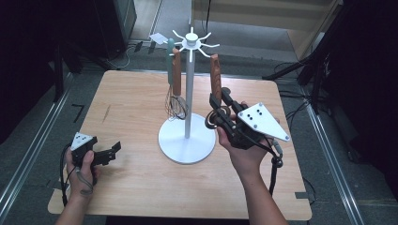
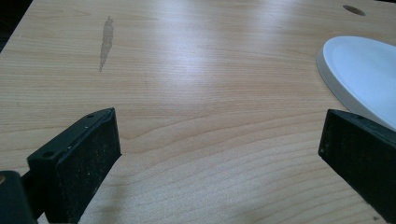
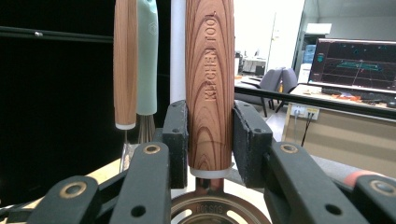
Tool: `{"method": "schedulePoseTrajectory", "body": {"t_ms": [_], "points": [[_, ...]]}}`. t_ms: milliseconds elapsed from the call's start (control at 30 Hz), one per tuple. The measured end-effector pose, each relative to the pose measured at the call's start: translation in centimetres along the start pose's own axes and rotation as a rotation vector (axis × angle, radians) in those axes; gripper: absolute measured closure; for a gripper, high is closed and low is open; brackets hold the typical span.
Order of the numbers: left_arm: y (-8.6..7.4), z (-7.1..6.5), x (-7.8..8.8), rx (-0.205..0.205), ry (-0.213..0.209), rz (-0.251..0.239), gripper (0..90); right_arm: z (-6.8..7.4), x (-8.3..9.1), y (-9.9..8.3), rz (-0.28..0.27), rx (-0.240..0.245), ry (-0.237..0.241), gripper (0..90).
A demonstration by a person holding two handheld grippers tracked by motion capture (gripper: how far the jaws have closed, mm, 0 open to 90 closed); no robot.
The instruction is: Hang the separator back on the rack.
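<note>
- The tool [image 3: 209, 88] has a brown wood handle with "KITCHEN TOOL" written on it. It stands straight up, with its top by the arms at the top of the rack [image 1: 189, 84].
- In the high view the tool [image 1: 215, 77] is just right of the rack's white pole, over the middle of the table [image 1: 141, 187].
- Under the wood handle there is a white ring, then a round metal part with holes.
- The right gripper [image 3: 210, 140] is clamped on the low end of the handle. One black pad presses on each side of the wood.
- In the high view the right gripper [image 1: 217, 105] is up in the air, just right of the pole. A hand [image 1: 246, 154] holds it from below.
- Two more tools hang on the left side of the rack. One is a whisk [image 1: 176, 89] with a wood handle. The other has a green handle [image 1: 170, 61].
- The rack's round white base [image 1: 186, 140] sits on the middle of the table.
- The left gripper [image 1: 110, 151] rests near the table's front left corner, well apart from the rack. Its jaws are wide apart, with bare table between them.
- In the left gripper view the base [image 2: 359, 70] is at the right.
</note>
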State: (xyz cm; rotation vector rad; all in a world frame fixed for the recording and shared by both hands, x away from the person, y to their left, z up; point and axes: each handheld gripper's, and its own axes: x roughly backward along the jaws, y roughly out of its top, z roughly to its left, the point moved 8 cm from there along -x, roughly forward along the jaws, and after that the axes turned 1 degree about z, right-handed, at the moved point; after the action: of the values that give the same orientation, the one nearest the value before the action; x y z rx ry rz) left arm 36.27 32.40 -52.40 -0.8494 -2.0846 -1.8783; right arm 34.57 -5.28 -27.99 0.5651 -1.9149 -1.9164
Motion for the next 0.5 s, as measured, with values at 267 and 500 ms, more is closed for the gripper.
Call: {"method": "schedulePoseTrajectory", "body": {"t_ms": [267, 500], "points": [[0.0, 0.0, 0.0, 0.004, -0.004, 0.001, 0.0, 0.1, -0.7, 0.1, 0.015, -0.005, 0.008, 70.5], [0.0, 0.0, 0.0, 0.004, -0.006, -0.001, 0.0, 0.3, -1.5, -0.1, 0.028, -0.03, 0.034, 70.4]]}}
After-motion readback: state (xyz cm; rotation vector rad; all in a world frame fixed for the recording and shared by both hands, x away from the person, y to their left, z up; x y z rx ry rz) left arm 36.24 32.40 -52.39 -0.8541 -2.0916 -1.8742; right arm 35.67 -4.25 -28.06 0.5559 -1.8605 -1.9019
